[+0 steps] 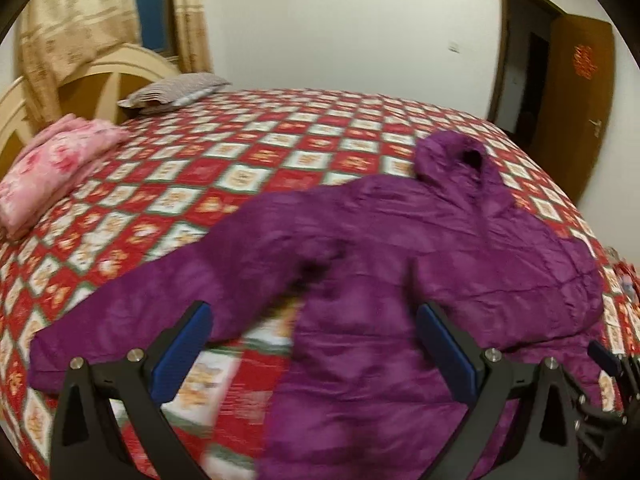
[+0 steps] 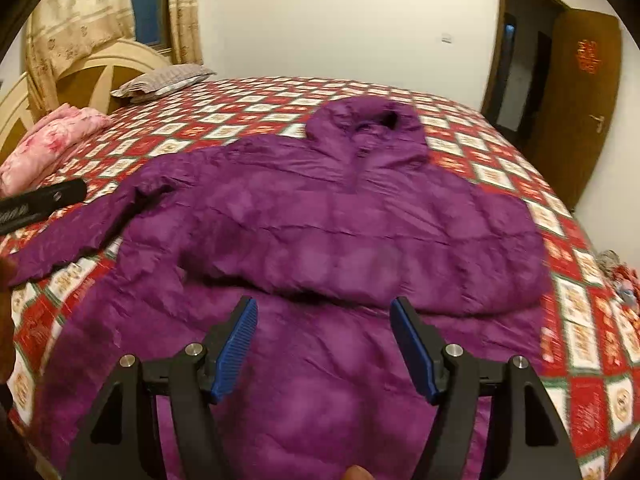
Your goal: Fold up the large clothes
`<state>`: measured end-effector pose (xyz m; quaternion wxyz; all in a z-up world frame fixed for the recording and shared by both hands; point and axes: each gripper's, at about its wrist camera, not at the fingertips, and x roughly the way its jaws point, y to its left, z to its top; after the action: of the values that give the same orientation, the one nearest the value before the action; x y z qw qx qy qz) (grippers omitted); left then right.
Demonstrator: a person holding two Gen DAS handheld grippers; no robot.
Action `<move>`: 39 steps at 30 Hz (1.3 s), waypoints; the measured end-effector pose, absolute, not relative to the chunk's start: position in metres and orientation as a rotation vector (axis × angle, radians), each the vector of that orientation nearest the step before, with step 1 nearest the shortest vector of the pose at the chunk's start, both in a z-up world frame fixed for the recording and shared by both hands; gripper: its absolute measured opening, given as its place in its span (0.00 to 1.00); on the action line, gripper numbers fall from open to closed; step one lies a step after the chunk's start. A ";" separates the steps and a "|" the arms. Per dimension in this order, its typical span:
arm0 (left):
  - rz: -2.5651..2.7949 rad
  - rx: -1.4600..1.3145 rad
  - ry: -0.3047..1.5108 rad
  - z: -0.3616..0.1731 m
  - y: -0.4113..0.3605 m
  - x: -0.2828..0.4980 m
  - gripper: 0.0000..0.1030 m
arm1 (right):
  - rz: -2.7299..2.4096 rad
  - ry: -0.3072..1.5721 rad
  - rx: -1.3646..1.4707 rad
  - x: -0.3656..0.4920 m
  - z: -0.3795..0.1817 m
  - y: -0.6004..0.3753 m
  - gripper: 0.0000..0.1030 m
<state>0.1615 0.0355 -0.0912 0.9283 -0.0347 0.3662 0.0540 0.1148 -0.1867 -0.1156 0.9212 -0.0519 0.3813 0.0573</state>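
A purple hooded puffer jacket (image 2: pixel 320 216) lies spread on the bed, hood (image 2: pixel 368 124) towards the far side. One sleeve (image 2: pixel 360 272) is folded across its chest, and the other sleeve (image 1: pixel 120 320) stretches out to the left. My right gripper (image 2: pixel 325 302) hovers over the jacket's lower body, open, with nothing between its blue pads (image 2: pixel 236 348). My left gripper (image 1: pixel 314 308) is also open and hangs above the gap between the outstretched sleeve and the jacket (image 1: pixel 440 248) body. Both views are blurred.
The bed has a red and white checkered cover (image 1: pixel 240 152). A folded pink quilt (image 1: pixel 52 168) and a grey pillow (image 1: pixel 172 92) lie near the headboard (image 1: pixel 100 80) at the left. A brown door (image 1: pixel 576 100) stands open at the right.
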 end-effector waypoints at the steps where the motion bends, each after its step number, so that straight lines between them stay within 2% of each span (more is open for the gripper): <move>1: 0.084 -0.072 0.766 -0.095 0.023 0.169 1.00 | 0.102 0.788 -0.101 0.113 -0.117 -0.195 0.67; 7: 0.001 -0.057 0.877 -0.128 -0.032 0.211 1.00 | 0.012 0.810 -0.055 0.103 -0.125 -0.248 0.67; 8: -0.013 -0.049 0.890 -0.133 -0.038 0.215 0.98 | 0.004 0.812 -0.048 0.101 -0.125 -0.254 0.67; 9: -0.039 -0.048 0.902 -0.139 -0.043 0.220 0.82 | -0.005 0.814 -0.036 0.099 -0.127 -0.261 0.67; 10: -0.073 -0.048 0.924 -0.147 -0.048 0.225 0.71 | -0.011 0.817 -0.025 0.098 -0.128 -0.266 0.67; 12: -0.112 -0.043 0.979 -0.161 -0.055 0.232 0.37 | -0.023 0.825 -0.007 0.097 -0.134 -0.275 0.67; 14: -0.147 -0.044 0.956 -0.162 -0.054 0.230 0.19 | -0.027 0.834 0.003 0.097 -0.140 -0.279 0.67; 17: -0.148 -0.045 0.920 -0.150 -0.045 0.221 0.15 | -0.032 0.852 0.012 0.097 -0.149 -0.281 0.67; 23: -0.066 0.038 0.819 -0.131 -0.024 0.201 0.15 | -0.046 0.845 0.037 0.100 -0.150 -0.286 0.67; 26: -0.034 0.075 0.810 -0.140 -0.019 0.198 0.16 | -0.036 0.839 0.076 0.100 -0.148 -0.293 0.67; 28: -0.008 0.103 0.818 -0.146 -0.022 0.200 0.22 | -0.018 0.842 0.129 0.102 -0.148 -0.301 0.67; 29: 0.020 0.126 0.820 -0.148 -0.024 0.200 0.41 | -0.015 0.845 0.149 0.102 -0.149 -0.304 0.67; 30: 0.059 0.155 0.817 -0.150 -0.027 0.199 0.73 | -0.017 0.849 0.158 0.102 -0.149 -0.305 0.67; 32: 0.107 0.180 0.771 -0.147 -0.029 0.199 0.98 | -0.022 0.859 0.166 0.102 -0.151 -0.307 0.67; 39: 0.160 0.182 0.687 -0.120 -0.018 0.187 1.00 | 0.016 0.867 0.274 0.106 -0.150 -0.324 0.67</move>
<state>0.1868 -0.0184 -0.1201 0.9345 0.0890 0.3358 0.0784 0.1061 -0.3245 -0.1500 0.8985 0.1322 0.4186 0.0077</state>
